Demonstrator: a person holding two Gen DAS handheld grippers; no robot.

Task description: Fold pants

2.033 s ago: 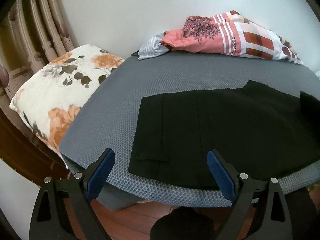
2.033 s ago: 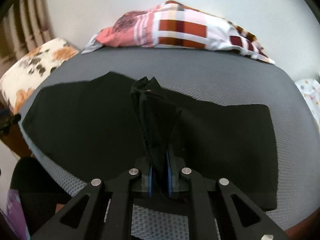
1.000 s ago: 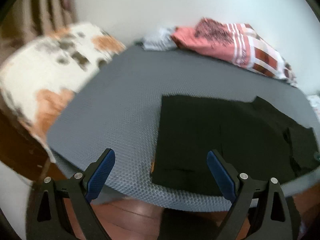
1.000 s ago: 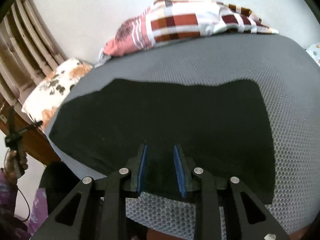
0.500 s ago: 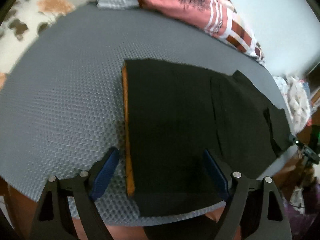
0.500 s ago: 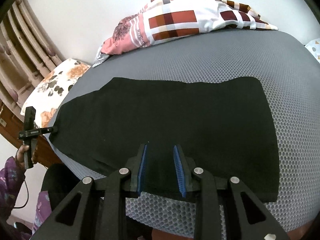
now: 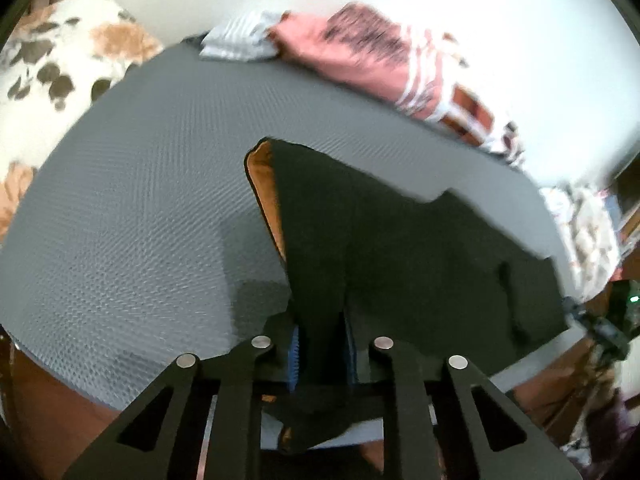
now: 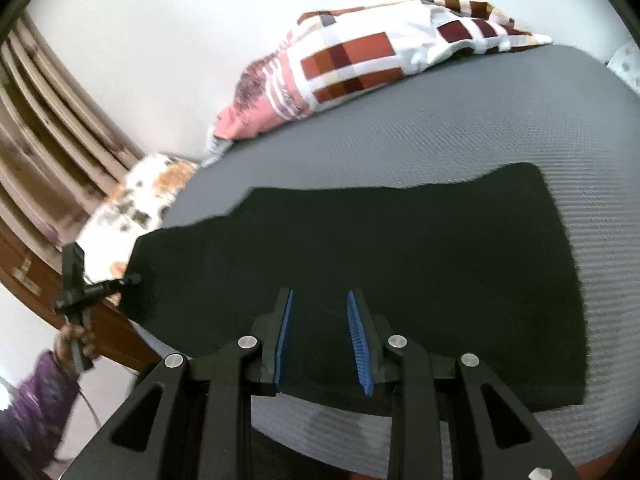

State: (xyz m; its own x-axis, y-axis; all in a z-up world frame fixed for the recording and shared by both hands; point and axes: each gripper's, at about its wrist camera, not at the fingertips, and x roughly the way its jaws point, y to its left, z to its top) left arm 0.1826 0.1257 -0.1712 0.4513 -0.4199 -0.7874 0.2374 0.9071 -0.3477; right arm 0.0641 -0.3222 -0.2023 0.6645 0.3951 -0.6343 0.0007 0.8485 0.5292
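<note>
The left tool is clenched on one end of the black fabric pants, pinching a bunch of cloth between its blue-padded fingers and lifting it so the orange inner lining shows along the raised edge. The right tool is released, its fingers spread with a clear gap, sitting low over the near edge of the same pants without gripping them. The pants lie flat on the grey mesh-textured bed, long axis running side to side across it, one end at the left tool and the other stretching away to the right. By my reckoning the fold turns on that axis: the held end lies to the left, so it has to travel rightward along the length to meet the far end, and the left hand is the nearer one to carry it.
</note>
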